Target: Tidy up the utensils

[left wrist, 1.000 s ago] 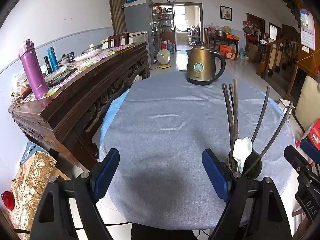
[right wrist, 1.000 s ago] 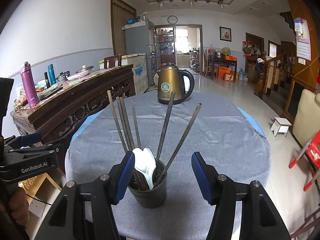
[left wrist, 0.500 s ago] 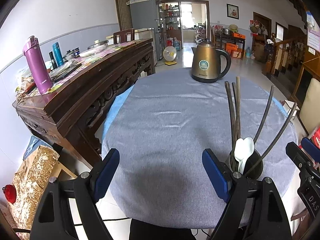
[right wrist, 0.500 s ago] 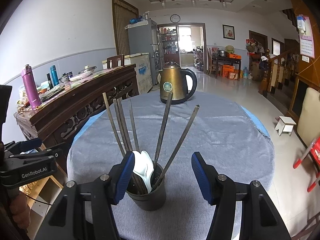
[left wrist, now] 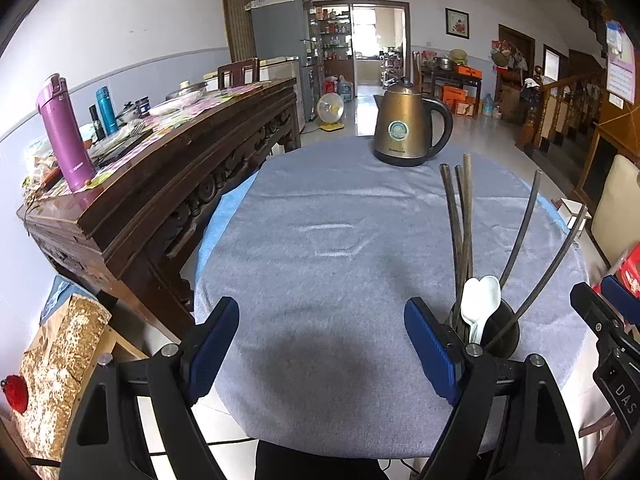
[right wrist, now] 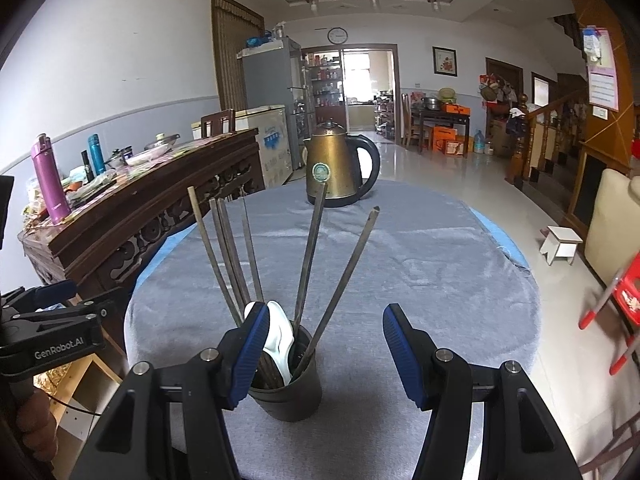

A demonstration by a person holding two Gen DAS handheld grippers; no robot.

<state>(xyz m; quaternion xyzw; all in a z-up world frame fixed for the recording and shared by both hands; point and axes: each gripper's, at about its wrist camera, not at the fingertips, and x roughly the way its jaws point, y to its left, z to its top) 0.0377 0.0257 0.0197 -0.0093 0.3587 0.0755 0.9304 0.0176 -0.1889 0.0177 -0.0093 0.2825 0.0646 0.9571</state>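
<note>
A dark round utensil cup (right wrist: 287, 394) stands near the front edge of the grey-clothed table (right wrist: 420, 264). It holds several dark chopsticks (right wrist: 310, 260) and white spoons (right wrist: 278, 334). My right gripper (right wrist: 322, 354) is open and empty, just behind the cup, with its left finger next to the rim. In the left wrist view the cup (left wrist: 500, 330) stands right of my left gripper (left wrist: 320, 346), which is open and empty over the table's front edge. The right gripper's body shows at that view's right edge (left wrist: 608, 340).
A brass kettle (left wrist: 406, 128) stands at the table's far side. A carved wooden sideboard (left wrist: 160, 168) with a purple flask (left wrist: 64, 132) and clutter runs along the left. A cream chair (right wrist: 612, 220) and red stool (right wrist: 624, 296) stand right.
Both grippers have drawn back and risen slightly; the cup sits lower in the right wrist view. Both stay open. Cup and utensils have not moved.
</note>
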